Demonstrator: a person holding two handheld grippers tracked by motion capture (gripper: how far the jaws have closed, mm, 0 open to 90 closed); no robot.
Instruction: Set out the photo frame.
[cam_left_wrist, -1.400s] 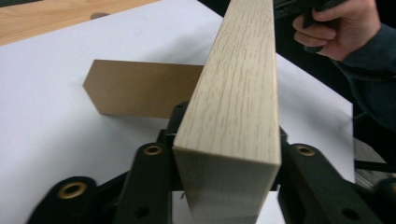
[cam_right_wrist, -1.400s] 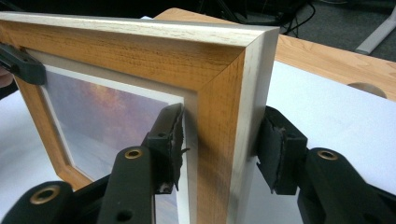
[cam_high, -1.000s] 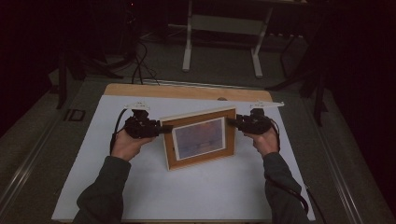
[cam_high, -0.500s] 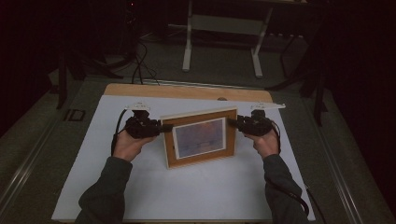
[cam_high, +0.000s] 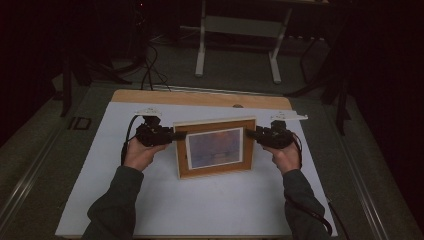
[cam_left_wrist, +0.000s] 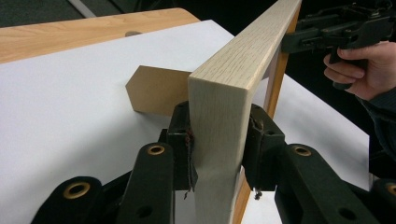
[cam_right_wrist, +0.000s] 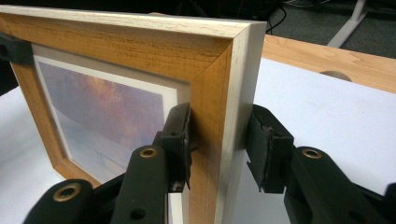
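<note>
Your left gripper (cam_left_wrist: 215, 154) is clamped on the near vertical edge of the picture frame (cam_high: 215, 147); in the left gripper view both pads press the pale side of the wood. Your right gripper (cam_right_wrist: 217, 149) straddles the opposite edge. Its inner pad bears on the brown front face, but whether the outer pad fully touches the pale back edge cannot be told from the right gripper view.

The picture frame stands upright between the two grippers on the white sheet (cam_high: 210, 210), its printed face toward you and its lower edge apparently resting on the sheet. Just behind the left gripper, the stand flap (cam_left_wrist: 156, 91) projects from the back of the frame over the sheet.

Beyond the grippers lies the bare wooden strip of the table (cam_high: 200, 98).

Hazards from this position:
- If the right gripper's hold is loose, raising the frame puts the whole load on the left gripper, and the frame can pivot or slip out.
- Both grips sit on narrow, smooth edges; unequal hand motion can twist the frame free.
- Releasing before the stand flap bears on the sheet is likely to let the frame fall backward.
</note>
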